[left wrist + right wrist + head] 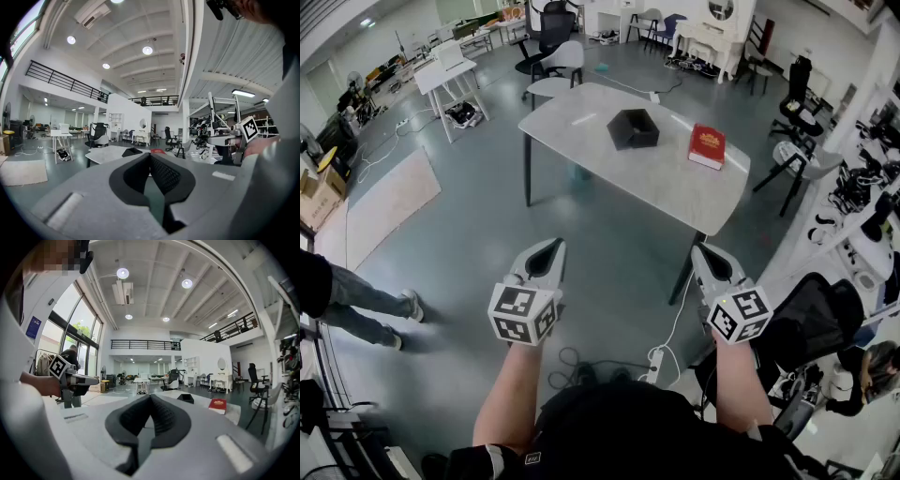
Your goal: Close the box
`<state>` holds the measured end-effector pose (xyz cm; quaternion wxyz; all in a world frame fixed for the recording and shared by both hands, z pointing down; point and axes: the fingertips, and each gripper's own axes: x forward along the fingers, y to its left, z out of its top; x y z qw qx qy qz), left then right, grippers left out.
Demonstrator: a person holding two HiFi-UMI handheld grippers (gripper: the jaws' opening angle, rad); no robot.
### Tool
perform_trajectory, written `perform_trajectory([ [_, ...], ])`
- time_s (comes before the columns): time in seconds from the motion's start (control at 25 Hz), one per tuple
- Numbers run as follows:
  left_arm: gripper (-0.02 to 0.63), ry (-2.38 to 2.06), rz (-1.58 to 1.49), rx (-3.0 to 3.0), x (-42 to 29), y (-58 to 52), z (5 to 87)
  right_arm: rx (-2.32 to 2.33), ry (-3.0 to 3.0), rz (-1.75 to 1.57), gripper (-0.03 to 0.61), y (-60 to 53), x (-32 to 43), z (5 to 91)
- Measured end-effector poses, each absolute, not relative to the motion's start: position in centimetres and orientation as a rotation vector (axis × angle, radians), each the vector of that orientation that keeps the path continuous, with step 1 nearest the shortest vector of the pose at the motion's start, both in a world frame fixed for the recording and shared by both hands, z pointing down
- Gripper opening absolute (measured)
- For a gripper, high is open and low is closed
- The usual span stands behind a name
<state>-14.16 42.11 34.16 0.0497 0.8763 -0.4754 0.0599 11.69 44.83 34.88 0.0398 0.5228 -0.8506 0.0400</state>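
An open black box (pixel 633 128) stands on the grey table (pixel 609 164) ahead, with its red lid (pixel 707 146) lying flat to its right. The box (pixel 132 151) and the lid (pixel 157 151) show small and distant past the left jaws; the box (pixel 185 398) and the lid (pixel 217 405) also show past the right jaws. My left gripper (pixel 558 245) and right gripper (pixel 697 249) are held side by side, well short of the table. Both are shut with nothing between the jaws, tips touching (pixel 148 155) (pixel 150 397).
Grey floor lies between me and the table. A power strip with cable (pixel 657 364) is on the floor near my feet. A person's legs (pixel 356 309) are at the left. An office chair (pixel 811 323) and cluttered shelves stand at the right; desks and chairs fill the back.
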Motion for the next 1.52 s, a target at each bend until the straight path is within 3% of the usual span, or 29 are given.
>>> perform_trajectory([
  [0.92,0.006,-1.445,0.198,2.578,-9.5,41.9,37.8,1.564,-2.66,0.244,0.002,46.2,16.2,37.5],
  [1.24,0.006,-1.42,0.228,2.631,-9.3,36.5,37.9,1.559,-2.606,0.271,0.012,41.8,15.8,39.1],
  [1.52,0.006,-1.37,0.242,2.675,-10.3,27.4,38.1,1.589,-2.52,0.25,0.058,33.7,14.8,40.7],
])
